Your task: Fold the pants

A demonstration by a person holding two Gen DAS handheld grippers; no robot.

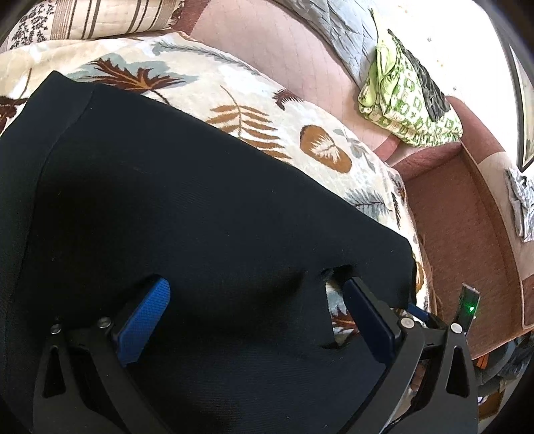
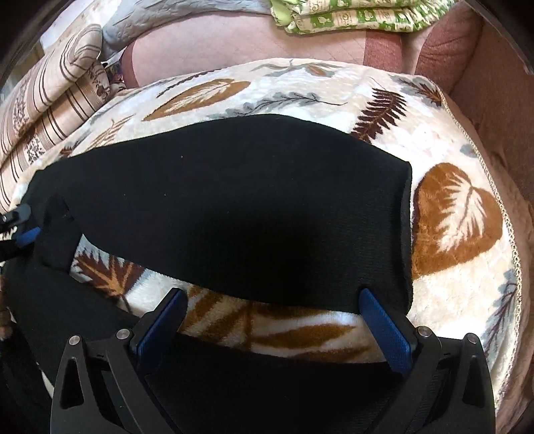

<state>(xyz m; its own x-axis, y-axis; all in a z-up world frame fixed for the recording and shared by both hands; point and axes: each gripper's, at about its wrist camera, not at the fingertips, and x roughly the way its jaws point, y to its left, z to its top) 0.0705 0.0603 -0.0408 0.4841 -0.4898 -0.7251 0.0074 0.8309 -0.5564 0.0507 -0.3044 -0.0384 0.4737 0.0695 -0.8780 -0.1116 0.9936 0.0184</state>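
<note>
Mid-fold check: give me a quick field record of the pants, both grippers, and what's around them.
garment: black pants, lying on the leaf-print blanket
fold state: one part laid across, blanket showing between it and the nearer part
left gripper: open, fingers spread against the fabric, nothing clamped
right gripper: open, at the near edge of the fabric, nothing clamped
surface: blanket on a pink sofa
nearby: green patterned cloth, folded; striped bedding

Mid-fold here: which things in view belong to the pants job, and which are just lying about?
In the job:
black pants
leaf-print blanket under them
left gripper, open
right gripper, open

Lying about:
green patterned cloth
striped bedding
grey quilt
grey cloth
</note>
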